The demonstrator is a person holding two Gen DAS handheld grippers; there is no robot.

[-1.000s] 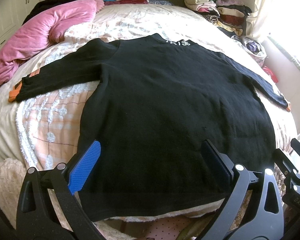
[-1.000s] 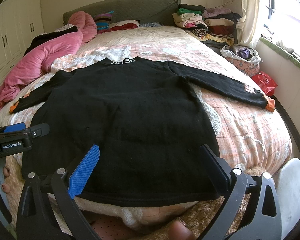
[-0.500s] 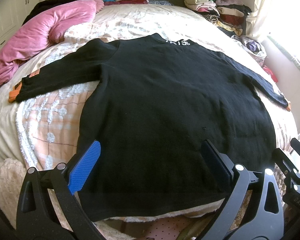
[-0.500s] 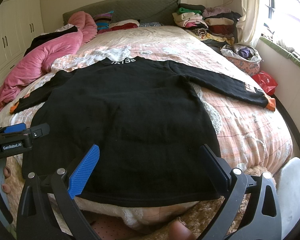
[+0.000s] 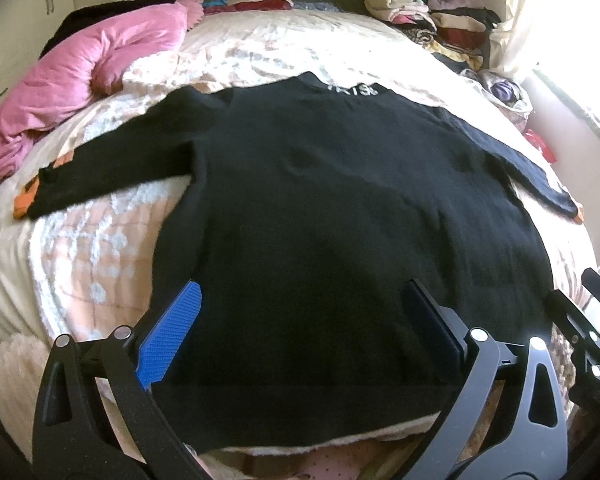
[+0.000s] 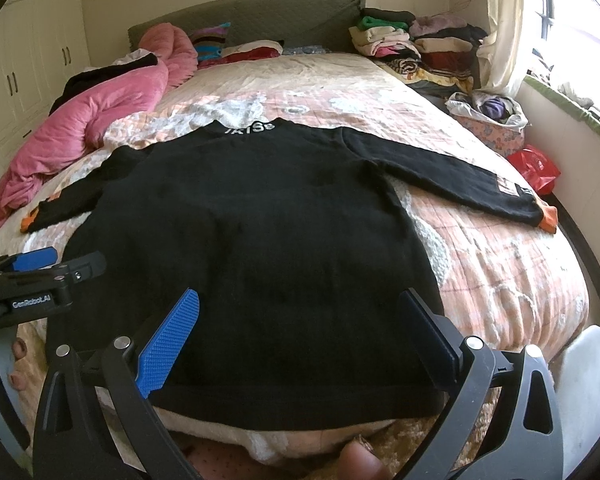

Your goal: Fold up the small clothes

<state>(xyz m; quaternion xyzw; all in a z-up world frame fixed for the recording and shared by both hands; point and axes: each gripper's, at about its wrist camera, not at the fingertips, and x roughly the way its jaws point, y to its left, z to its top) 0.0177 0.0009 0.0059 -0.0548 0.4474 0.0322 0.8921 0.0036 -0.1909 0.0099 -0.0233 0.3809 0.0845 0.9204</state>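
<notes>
As the black sweater [image 5: 340, 216] lies spread flat on the bed [image 6: 500, 264], just ahead of both jaws, with its hem nearest to them, no fold is judged to be started. The left gripper [image 5: 300, 320] and the right gripper [image 6: 300, 316] are seen with jaws wide apart, and nothing is held. The knit looks soft, limp and light, so sagging is expected when it is lifted. A sleeve cuff [image 6: 540, 212], far to the right of the jaws, is judged a good place to be pinched.
</notes>
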